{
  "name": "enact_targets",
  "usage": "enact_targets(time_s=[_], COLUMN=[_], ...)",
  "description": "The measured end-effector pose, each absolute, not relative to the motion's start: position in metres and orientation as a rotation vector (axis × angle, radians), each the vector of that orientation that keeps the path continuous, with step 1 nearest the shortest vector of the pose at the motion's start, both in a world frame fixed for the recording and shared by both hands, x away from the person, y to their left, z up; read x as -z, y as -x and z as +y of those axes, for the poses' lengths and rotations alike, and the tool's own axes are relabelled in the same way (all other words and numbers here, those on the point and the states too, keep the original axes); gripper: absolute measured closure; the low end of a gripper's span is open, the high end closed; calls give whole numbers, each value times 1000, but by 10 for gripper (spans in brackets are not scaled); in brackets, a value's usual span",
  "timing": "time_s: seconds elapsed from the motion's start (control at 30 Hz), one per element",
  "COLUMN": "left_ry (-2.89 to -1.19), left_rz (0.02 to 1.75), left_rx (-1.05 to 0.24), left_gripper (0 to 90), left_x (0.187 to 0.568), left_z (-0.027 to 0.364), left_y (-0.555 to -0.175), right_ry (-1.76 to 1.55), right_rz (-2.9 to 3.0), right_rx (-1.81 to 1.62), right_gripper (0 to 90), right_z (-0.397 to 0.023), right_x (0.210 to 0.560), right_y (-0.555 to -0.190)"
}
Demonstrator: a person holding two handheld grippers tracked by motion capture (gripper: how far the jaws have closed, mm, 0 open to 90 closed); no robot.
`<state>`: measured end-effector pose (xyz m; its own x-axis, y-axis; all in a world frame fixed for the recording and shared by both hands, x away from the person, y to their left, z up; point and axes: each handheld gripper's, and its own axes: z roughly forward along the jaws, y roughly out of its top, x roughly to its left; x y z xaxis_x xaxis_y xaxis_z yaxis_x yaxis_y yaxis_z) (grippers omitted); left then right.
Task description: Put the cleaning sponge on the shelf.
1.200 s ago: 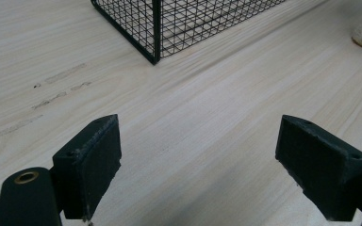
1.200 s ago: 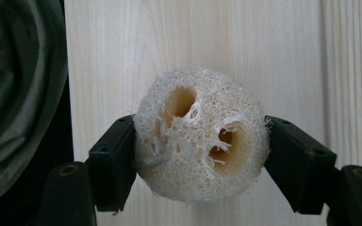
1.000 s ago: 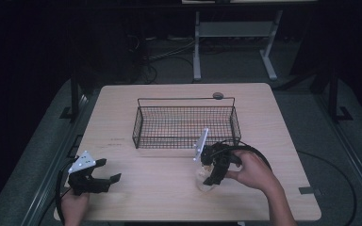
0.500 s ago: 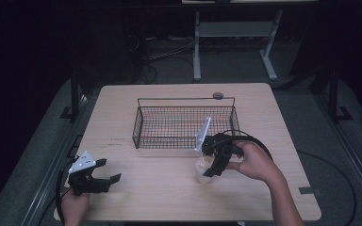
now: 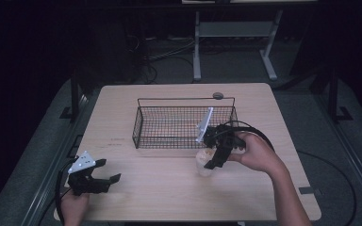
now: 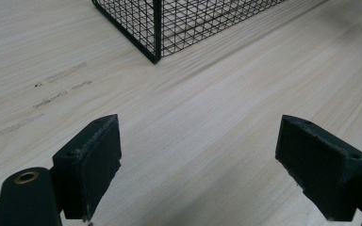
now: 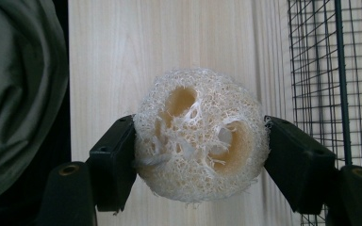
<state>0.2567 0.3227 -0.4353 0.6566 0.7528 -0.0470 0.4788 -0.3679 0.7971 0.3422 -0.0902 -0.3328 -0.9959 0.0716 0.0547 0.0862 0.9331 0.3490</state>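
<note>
Between the pads of the right gripper (image 7: 200,155) sits the loofah (image 7: 201,134), a pale, fibrous round piece, squeezed on both sides. Its cut face looks straight at the right gripper's camera, holes and all, so its core runs along the gripper's line of sight, away from the jaws toward the table (image 7: 160,42) beyond. How long it is along that core can't be told from this end-on look. From the high view the loofah (image 5: 203,162) shows as a pale lump under the right gripper (image 5: 213,162), over the table (image 5: 160,193) just in front of the basket's near right corner; whether it touches the wood is unclear.

Now the basket (image 5: 185,123): black wire, rectangular, its long side running across the table, standing mid-table. Light wood shows through its mesh floor and nothing can be made out inside it. In the right gripper view its mesh wall (image 7: 330,70) stands just beside the loofah, not touching it.

Over at the near left corner, the left gripper (image 5: 104,178) is held low above the wood, jaws spread wide with nothing between them. Its own camera shows both pads (image 6: 94,160) apart over bare table, with a corner of the basket (image 6: 156,33) ahead, well clear.

A grey sleeve (image 7: 19,94) hangs at the table's edge in the right gripper view.
</note>
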Motion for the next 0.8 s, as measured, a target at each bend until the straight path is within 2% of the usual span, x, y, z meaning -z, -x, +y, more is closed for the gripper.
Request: enact_targets(time_s=[0.8], left_ry=[-2036], left_rz=[959], left_rx=[-415], left_gripper=[137], left_x=[435], left_z=[324], left_y=[-256], right_ry=[122], right_rz=[-3072], right_rx=[564], right_gripper=[300], right_z=[-84], right_x=[302], right_y=[-357])
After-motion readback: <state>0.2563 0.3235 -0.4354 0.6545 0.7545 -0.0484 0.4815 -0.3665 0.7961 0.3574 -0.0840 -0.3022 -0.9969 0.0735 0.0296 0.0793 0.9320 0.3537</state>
